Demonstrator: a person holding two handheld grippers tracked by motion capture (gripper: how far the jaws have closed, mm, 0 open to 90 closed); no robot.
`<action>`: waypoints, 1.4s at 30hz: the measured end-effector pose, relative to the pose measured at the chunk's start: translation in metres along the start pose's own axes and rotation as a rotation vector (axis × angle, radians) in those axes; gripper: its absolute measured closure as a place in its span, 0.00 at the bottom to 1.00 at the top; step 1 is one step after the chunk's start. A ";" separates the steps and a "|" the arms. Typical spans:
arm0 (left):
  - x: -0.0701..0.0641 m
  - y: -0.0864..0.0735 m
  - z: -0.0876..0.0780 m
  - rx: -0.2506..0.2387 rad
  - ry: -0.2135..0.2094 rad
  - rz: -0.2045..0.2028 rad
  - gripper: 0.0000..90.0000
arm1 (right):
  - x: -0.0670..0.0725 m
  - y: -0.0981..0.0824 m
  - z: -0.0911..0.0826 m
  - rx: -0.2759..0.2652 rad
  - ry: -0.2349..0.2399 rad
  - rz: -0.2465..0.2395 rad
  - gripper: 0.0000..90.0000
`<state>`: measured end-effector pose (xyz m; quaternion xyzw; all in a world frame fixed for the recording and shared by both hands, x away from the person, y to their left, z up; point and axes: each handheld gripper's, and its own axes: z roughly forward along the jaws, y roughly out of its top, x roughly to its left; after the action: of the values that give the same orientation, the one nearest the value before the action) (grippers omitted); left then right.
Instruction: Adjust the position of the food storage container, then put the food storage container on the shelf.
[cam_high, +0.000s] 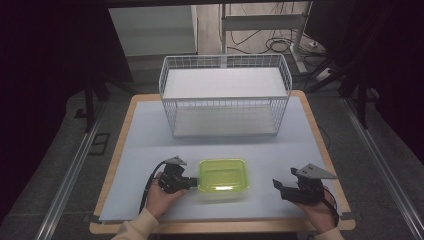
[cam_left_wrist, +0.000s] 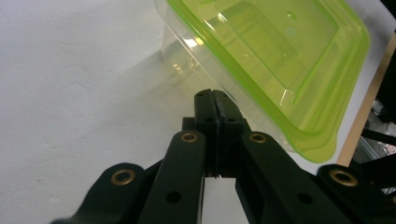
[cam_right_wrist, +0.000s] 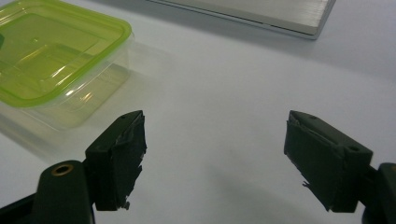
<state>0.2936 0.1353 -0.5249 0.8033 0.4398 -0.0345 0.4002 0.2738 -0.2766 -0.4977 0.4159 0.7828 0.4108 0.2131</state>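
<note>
Green-lidded clear plastic container (cam_high: 223, 177) sits at the near middle of the pale table mat (cam_high: 150, 150), at six o'clock from the white wire basket (cam_high: 225, 95). Left gripper (cam_high: 192, 183) is at the container's nine o'clock, jaws clenched together with nothing between them, tips right against the lid's rim. Right gripper (cam_high: 278, 188) rests well apart at three o'clock, jaws spread wide and empty.

bg: dark room | grey floor (cam_high: 60, 165) w/ cables (cam_high: 280, 45) | wood-edged table (cam_high: 131, 107)
</note>
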 end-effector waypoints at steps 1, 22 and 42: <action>0.002 -0.001 -0.003 -0.011 0.003 -0.008 1.00 | 0.000 0.000 0.000 0.000 0.000 0.000 0.23; 0.013 -0.012 -0.049 -0.180 0.046 -0.056 0.53 | 0.009 0.002 0.006 -0.022 0.154 0.036 0.22; 0.016 -0.004 -0.042 -0.138 -0.004 -0.120 0.39 | 0.019 0.012 0.022 0.061 0.245 0.100 0.26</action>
<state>0.2883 0.1752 -0.5054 0.7458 0.4877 -0.0298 0.4528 0.2836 -0.2471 -0.5004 0.4076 0.7933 0.4446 0.0824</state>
